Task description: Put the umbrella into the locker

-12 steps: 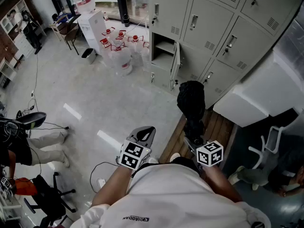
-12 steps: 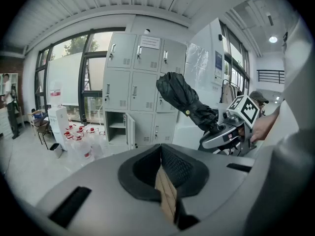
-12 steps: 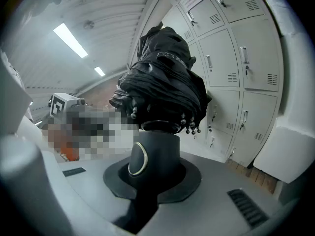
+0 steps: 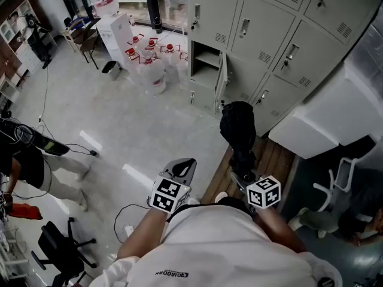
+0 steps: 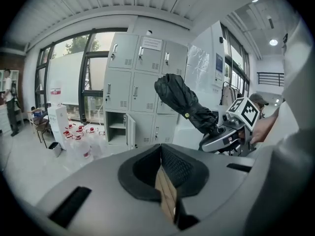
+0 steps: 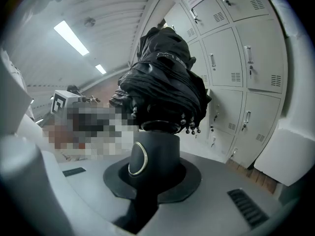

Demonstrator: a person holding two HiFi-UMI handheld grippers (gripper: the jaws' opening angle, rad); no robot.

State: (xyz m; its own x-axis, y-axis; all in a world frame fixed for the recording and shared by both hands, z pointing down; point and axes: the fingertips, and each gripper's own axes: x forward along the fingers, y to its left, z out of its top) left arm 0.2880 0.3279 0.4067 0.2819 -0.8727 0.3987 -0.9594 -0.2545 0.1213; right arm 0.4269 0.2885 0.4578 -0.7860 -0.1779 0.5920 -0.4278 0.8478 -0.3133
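Right claw grips the handle of the folded black fabric umbrella, up in the air, well apart from the open grey metal locker. Left claw is closed (nothing inside). I would bring the umbrella tip-first, level, past the small grey door.

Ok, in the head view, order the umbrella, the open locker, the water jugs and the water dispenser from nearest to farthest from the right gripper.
1. The umbrella, held in the right gripper.
2. The open locker, ahead.
3. The water jugs, on the floor left of it.
4. The water dispenser, farthest left.
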